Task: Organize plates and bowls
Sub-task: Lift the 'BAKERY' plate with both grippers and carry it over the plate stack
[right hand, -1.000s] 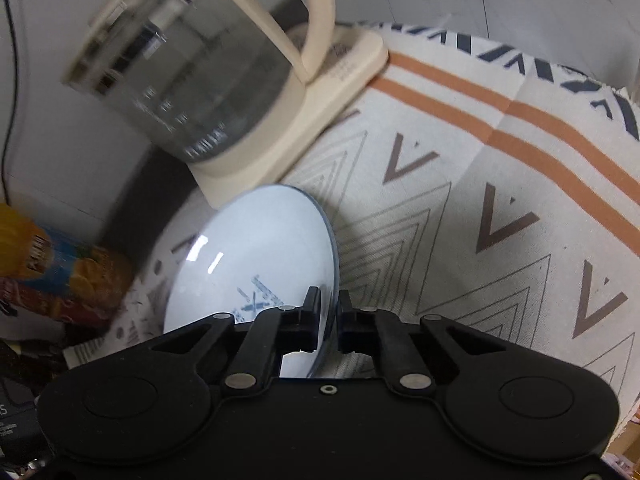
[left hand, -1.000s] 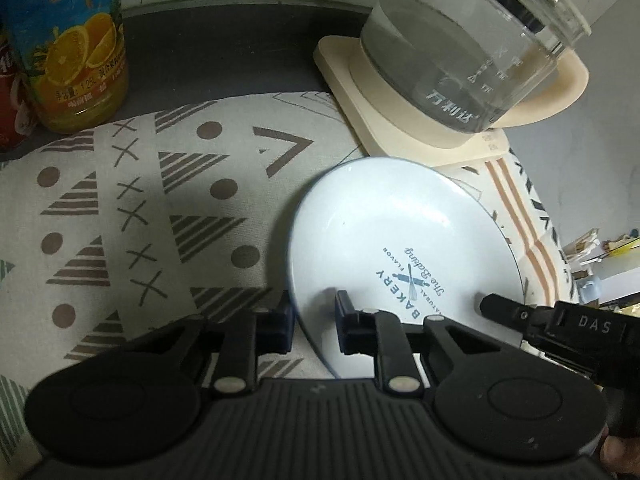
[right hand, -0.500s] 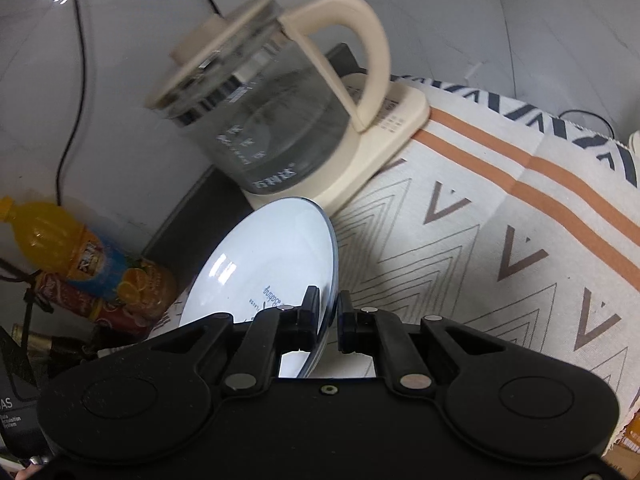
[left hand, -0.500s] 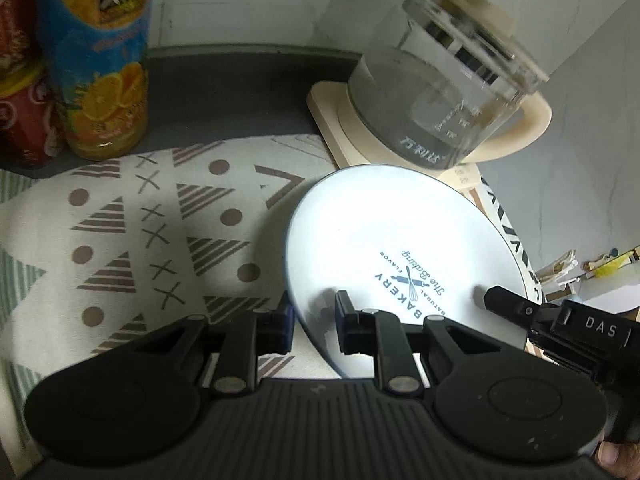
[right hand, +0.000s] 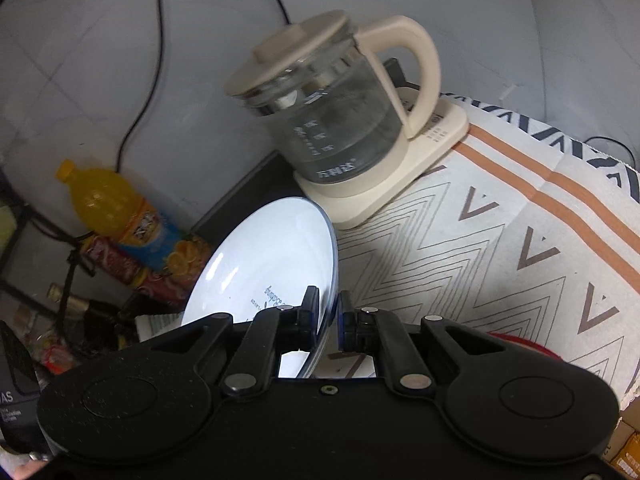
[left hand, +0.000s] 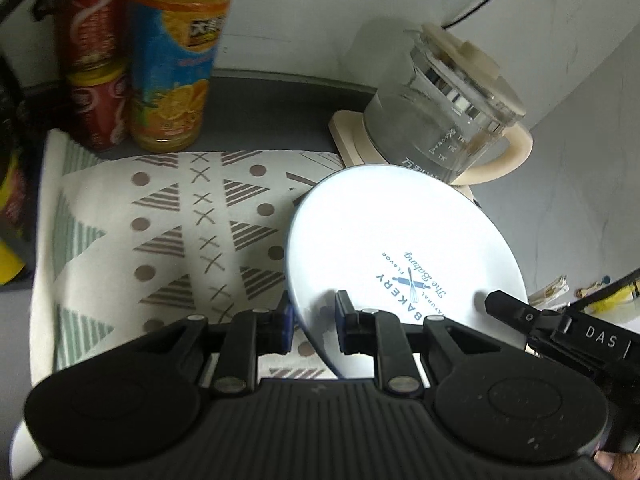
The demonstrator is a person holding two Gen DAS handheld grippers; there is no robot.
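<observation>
Glass kettle (right hand: 340, 120), OJ bottle (left hand: 176, 64), patterned cloth (left hand: 180, 232)

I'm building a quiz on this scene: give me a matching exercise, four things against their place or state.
Things:
1. plate
2. glass kettle
3. orange drink bottle
4. red cans

Places or states:
A. stacked one on another
B. on a cream base
C. clamped at its rim by both grippers
D. standing right of the cans in the left wrist view

Pairs: 1-C, 2-B, 3-D, 4-A
</observation>
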